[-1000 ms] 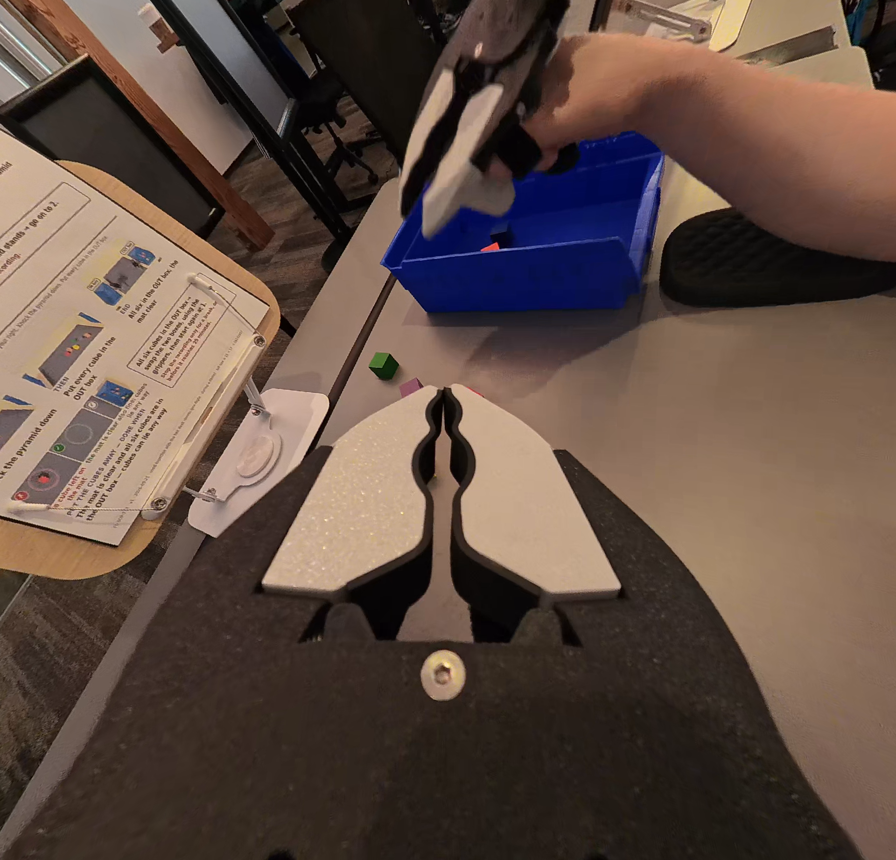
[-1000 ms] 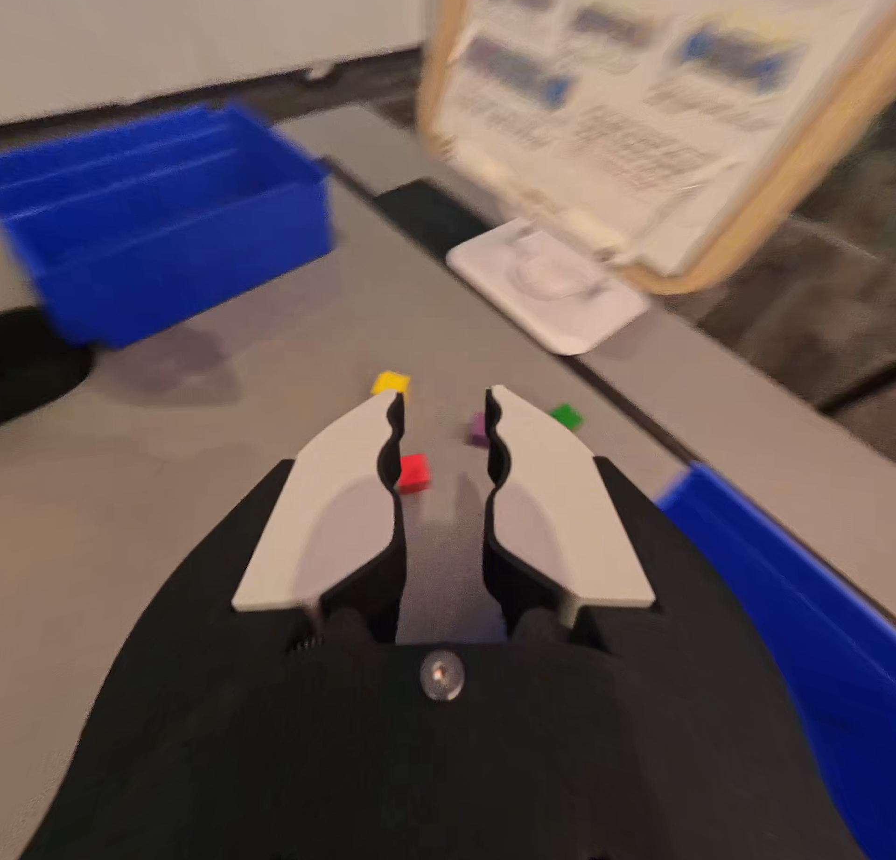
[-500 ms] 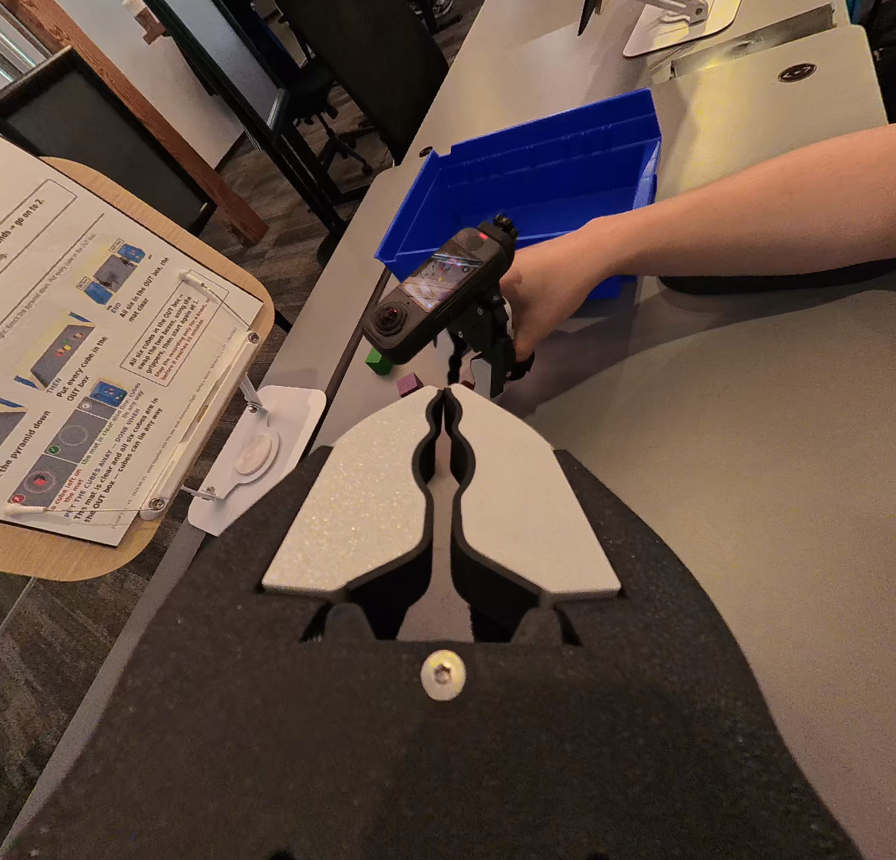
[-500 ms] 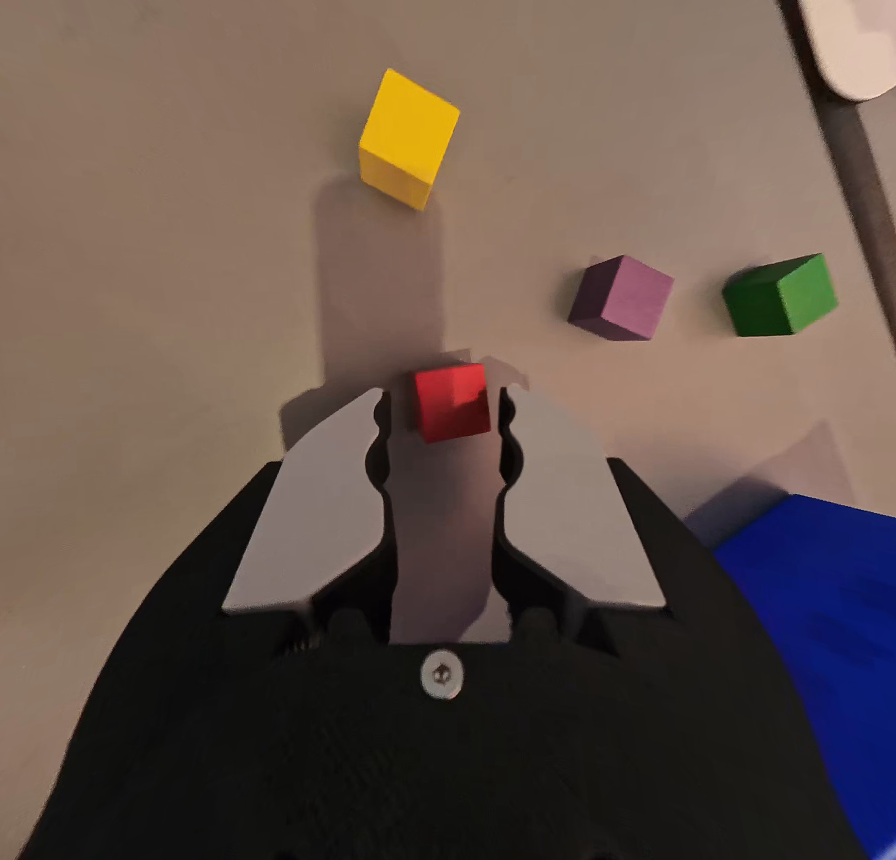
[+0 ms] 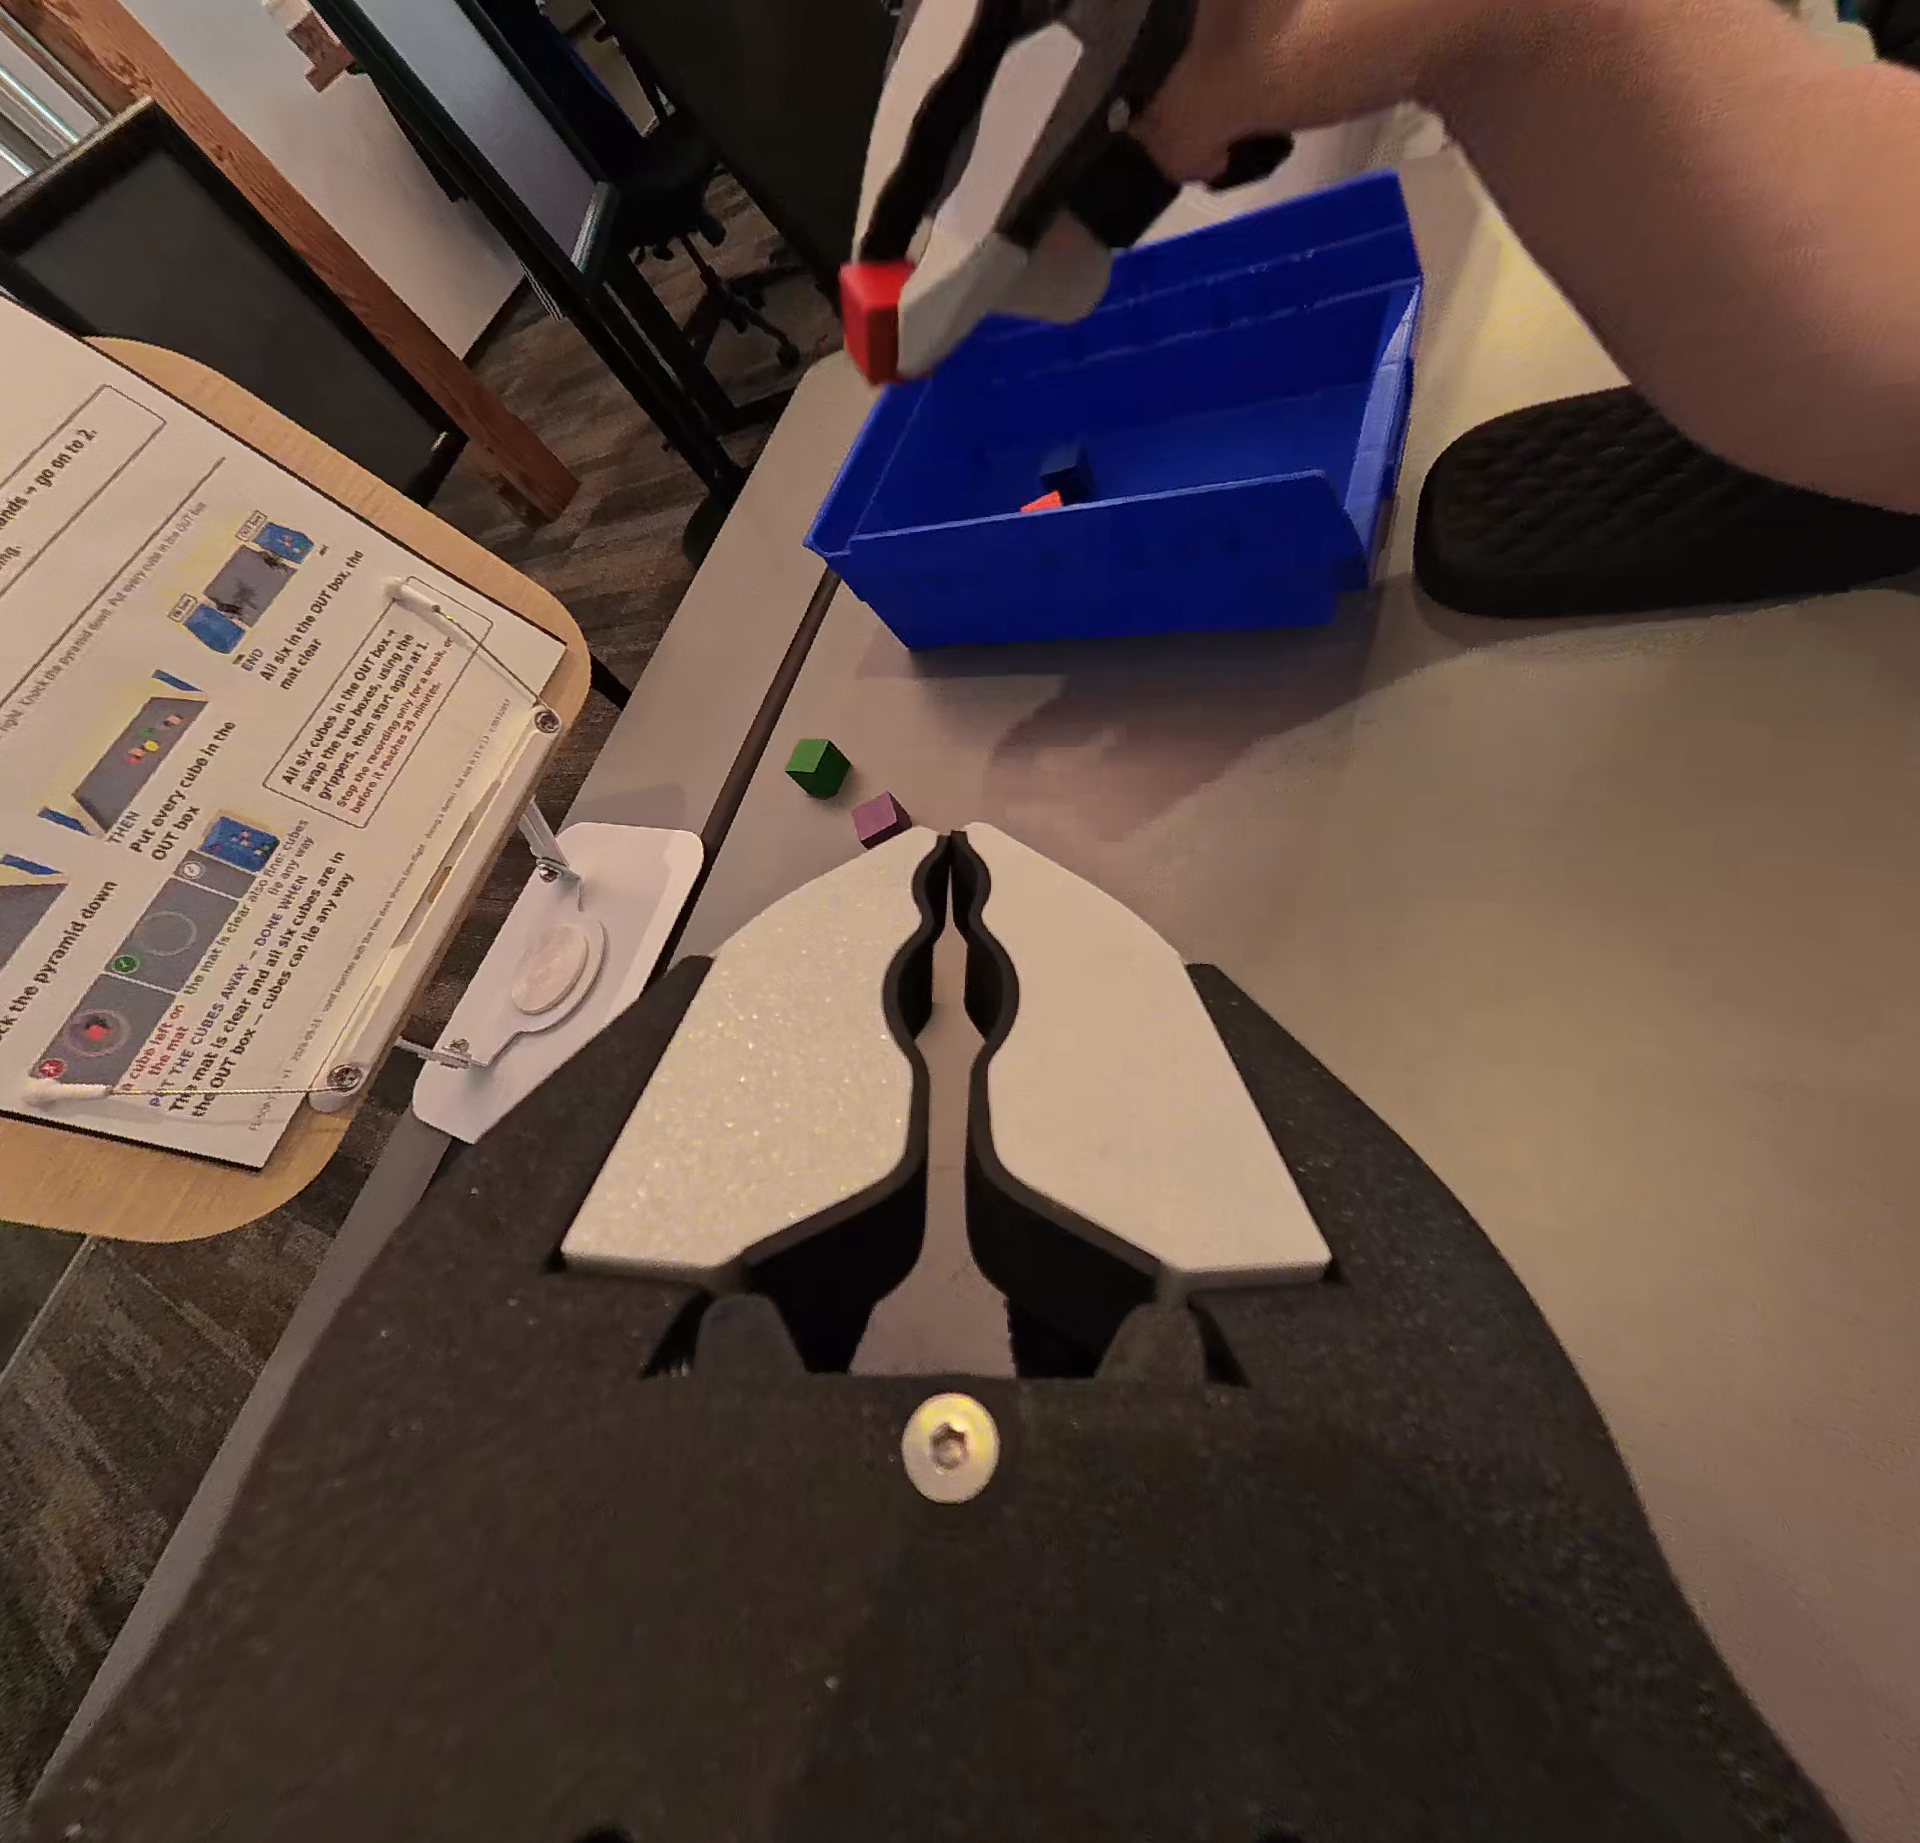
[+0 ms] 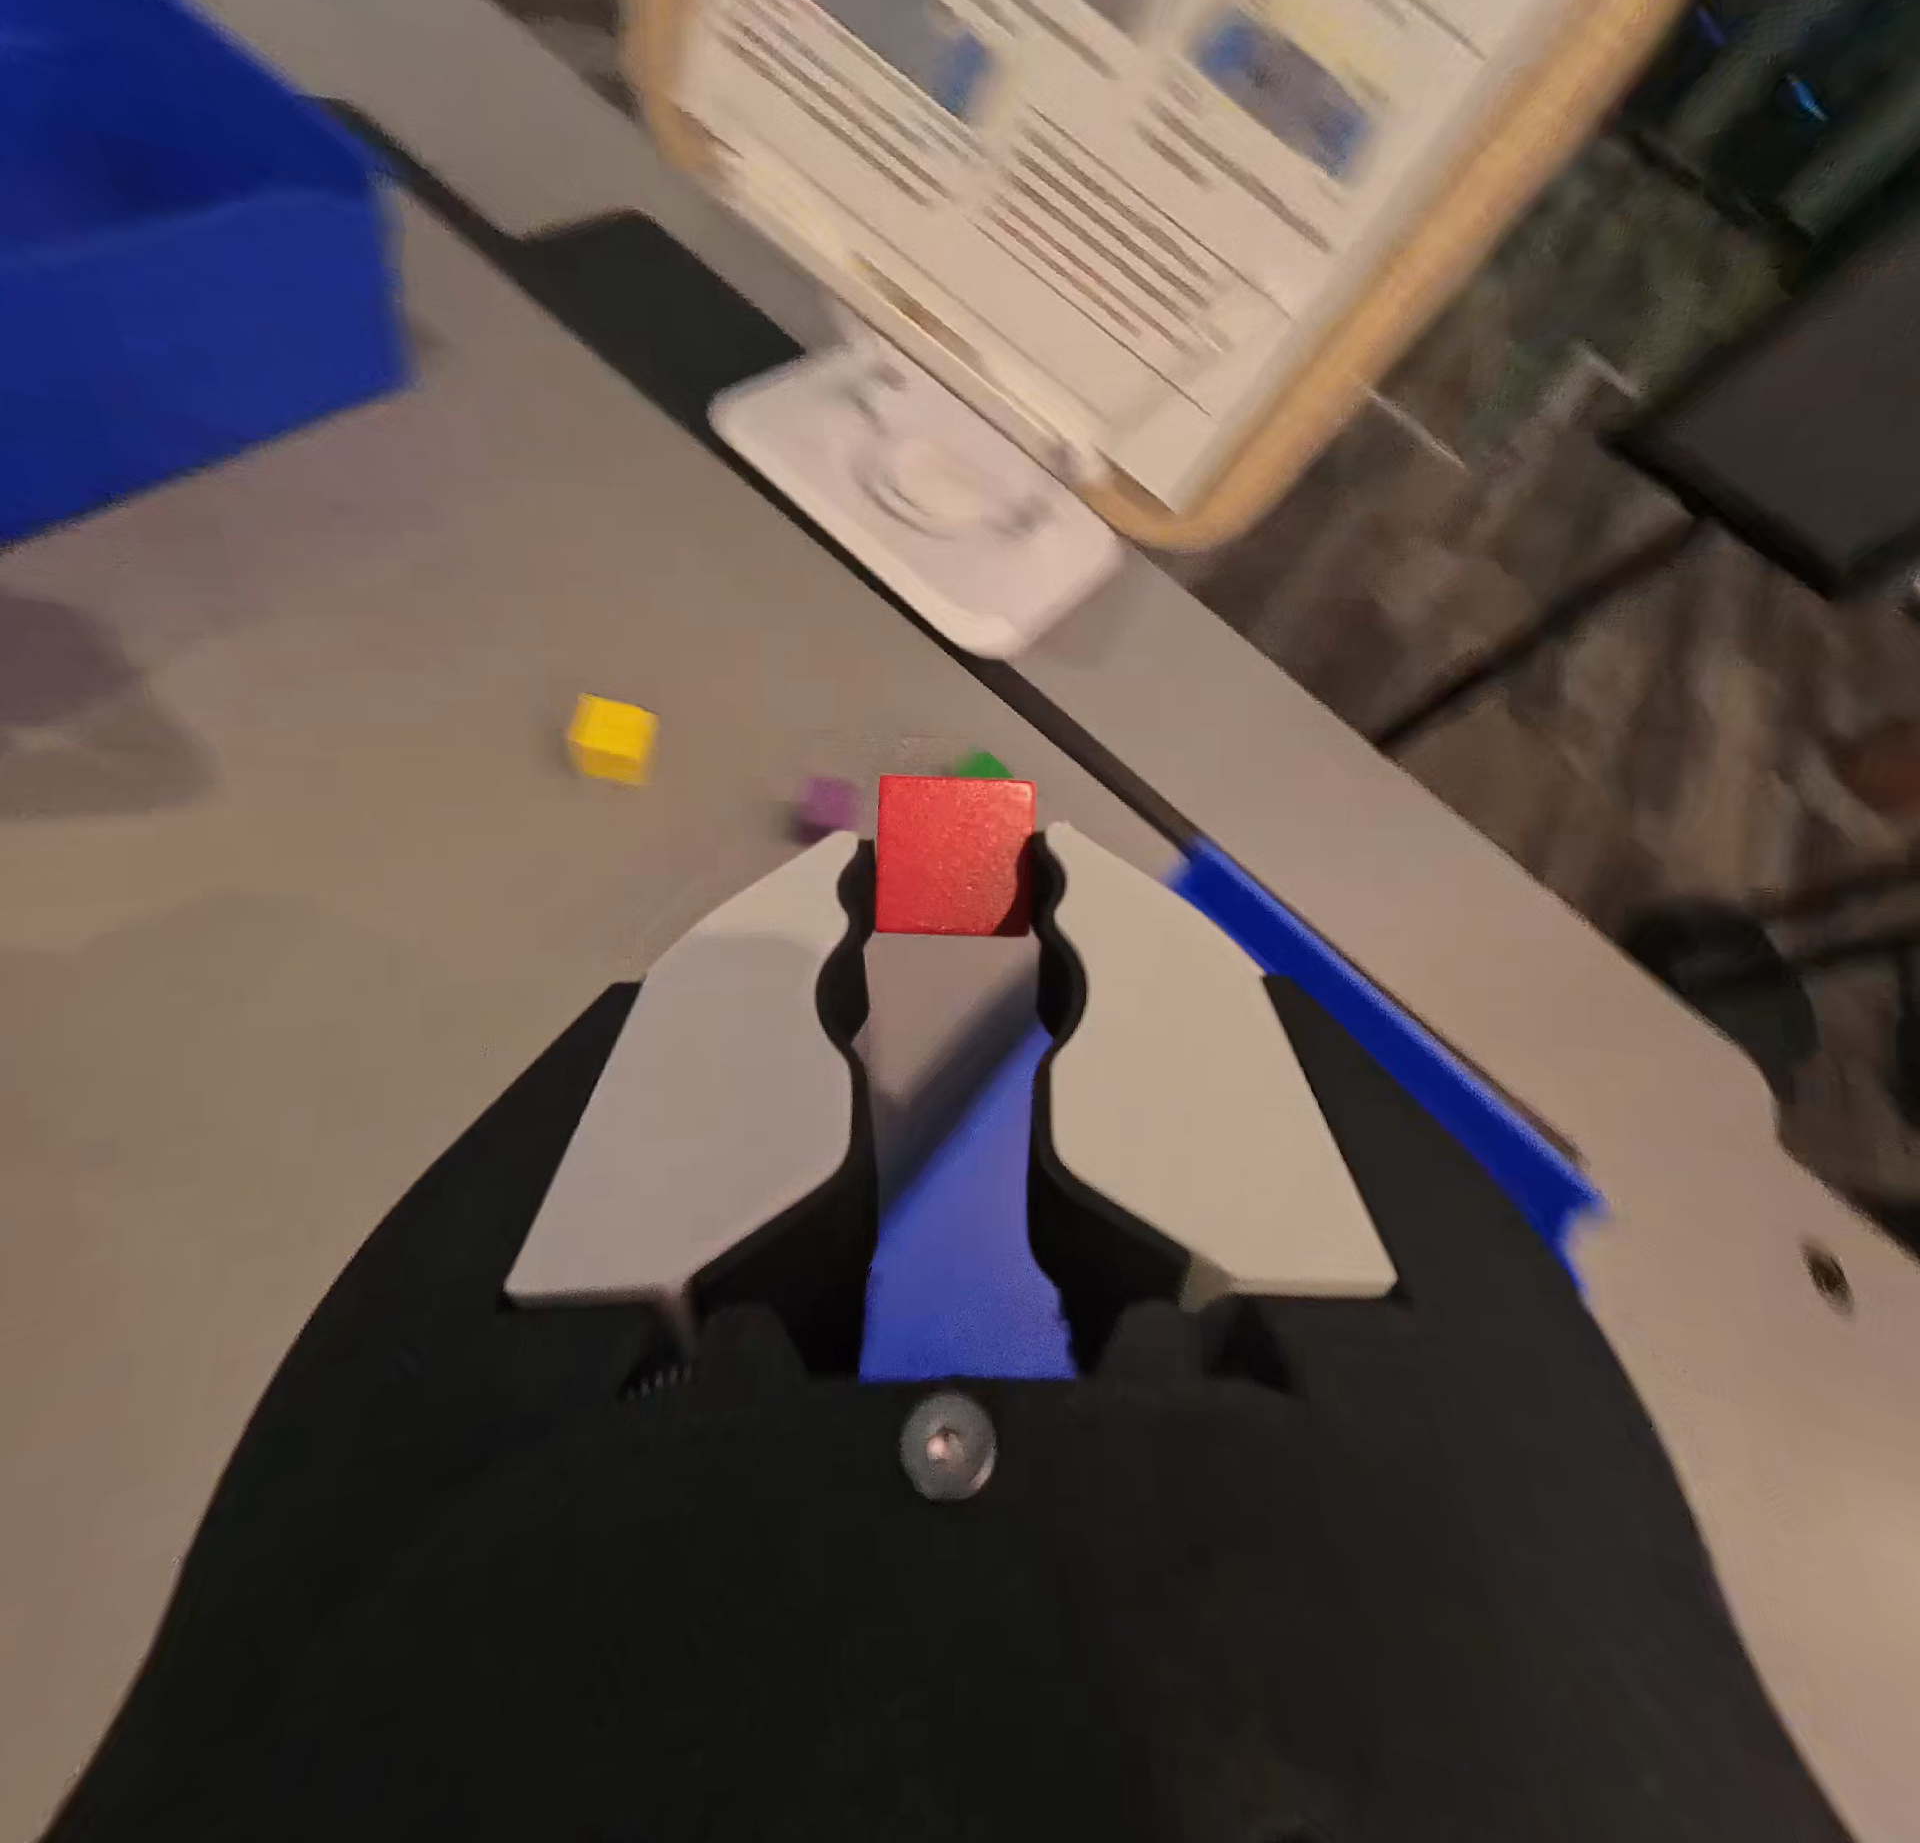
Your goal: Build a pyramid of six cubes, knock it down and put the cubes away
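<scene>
Above bin (image 5: 1091, 588) | R tongs (image 6: 954, 848) clamp red cube (image 6: 951, 853) | L tongs (image 5: 951, 843) closed, empty

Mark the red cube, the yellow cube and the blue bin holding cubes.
red cube (image 6: 951, 855), right wrist view, middle of its facing side, held between the tongs.
yellow cube (image 6: 612, 739), right wrist view, middle of the cube.
blue bin (image 5: 1101, 572), left wrist view, its near outer wall.

The green cube (image 6: 982, 763) hides mostly behind the red cube (image 6: 954, 855); the instruction sheet (image 6: 1091, 131) is blurred.
</scene>
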The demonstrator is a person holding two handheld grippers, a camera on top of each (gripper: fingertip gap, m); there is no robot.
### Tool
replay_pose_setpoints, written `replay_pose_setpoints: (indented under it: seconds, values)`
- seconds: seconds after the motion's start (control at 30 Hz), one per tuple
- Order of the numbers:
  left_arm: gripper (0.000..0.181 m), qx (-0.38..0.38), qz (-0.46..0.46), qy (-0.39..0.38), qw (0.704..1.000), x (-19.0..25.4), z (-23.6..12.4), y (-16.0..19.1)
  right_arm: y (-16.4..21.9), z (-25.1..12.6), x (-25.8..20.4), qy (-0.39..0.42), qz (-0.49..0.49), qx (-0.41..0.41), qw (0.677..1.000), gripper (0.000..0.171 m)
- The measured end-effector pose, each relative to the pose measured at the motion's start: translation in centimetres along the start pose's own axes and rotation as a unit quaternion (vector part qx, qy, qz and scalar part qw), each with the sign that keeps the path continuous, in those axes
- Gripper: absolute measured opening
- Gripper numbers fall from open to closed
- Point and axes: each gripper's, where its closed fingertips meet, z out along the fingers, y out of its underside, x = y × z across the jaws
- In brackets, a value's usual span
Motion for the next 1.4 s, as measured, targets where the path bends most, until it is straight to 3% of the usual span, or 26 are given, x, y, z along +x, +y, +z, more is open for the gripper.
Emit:
replay_pose_setpoints:
  seconds: [0.1,0.2,0.33,0.5,0.63,0.8,0.9,1.0,1.07,1.2,1.3,1.4]
  values:
    - [0.000,-0.002,0.002,0.002,1.000,0.2,0.1,0.0,7.7,0.0,5.5,0.024,0.090,-0.131,0.987,0.030]
    - [0.000,-0.005,0.006,0.005,1.000,0.5,0.2,0.0,14.4,2.4,5.4,-0.085,0.148,-0.213,0.962,0.031]
    - [0.000,-0.008,0.006,0.006,1.000,0.4,0.3,0.2,18.6,5.9,3.5,-0.175,0.119,-0.248,0.945,0.031]
    - [0.000,-0.012,0.000,0.008,1.000,0.3,0.5,0.4,21.7,8.1,3.2,-0.159,0.067,-0.302,0.938,0.032]
    - [0.000,-0.013,0.003,0.009,1.000,0.4,0.5,0.4,19.0,6.7,4.8,-0.115,0.072,-0.268,0.954,0.034]
    - [0.000,-0.014,0.004,0.008,1.000,0.4,0.5,0.4,7.7,2.9,6.1,-0.011,0.045,-0.078,0.996,0.040]
    - [0.000,-0.013,0.003,0.007,1.000,0.4,0.6,0.3,1.2,1.9,2.1,-0.026,0.033,0.044,0.998,0.040]
    - [0.000,-0.014,0.003,0.008,1.000,0.5,0.7,0.3,-1.8,4.2,-3.4,-0.094,0.078,0.097,0.988,0.043]
    - [0.000,-0.016,0.003,0.009,1.000,0.6,0.8,0.4,-0.9,7.9,-5.9,-0.104,0.112,0.070,0.986,0.046]
    - [0.000,-0.021,0.007,0.011,1.000,0.8,1.1,0.5,3.3,14.8,-7.0,-0.022,0.089,-0.010,0.996,0.052]
    - [0.000,-0.022,0.009,0.013,1.000,0.9,1.1,0.5,6.3,17.9,-5.2,0.059,0.043,-0.067,0.995,0.055]
    - [0.000,-0.023,0.010,0.015,1.000,0.9,1.1,0.5,9.2,20.0,-5.2,0.053,0.061,-0.123,0.989,0.056]
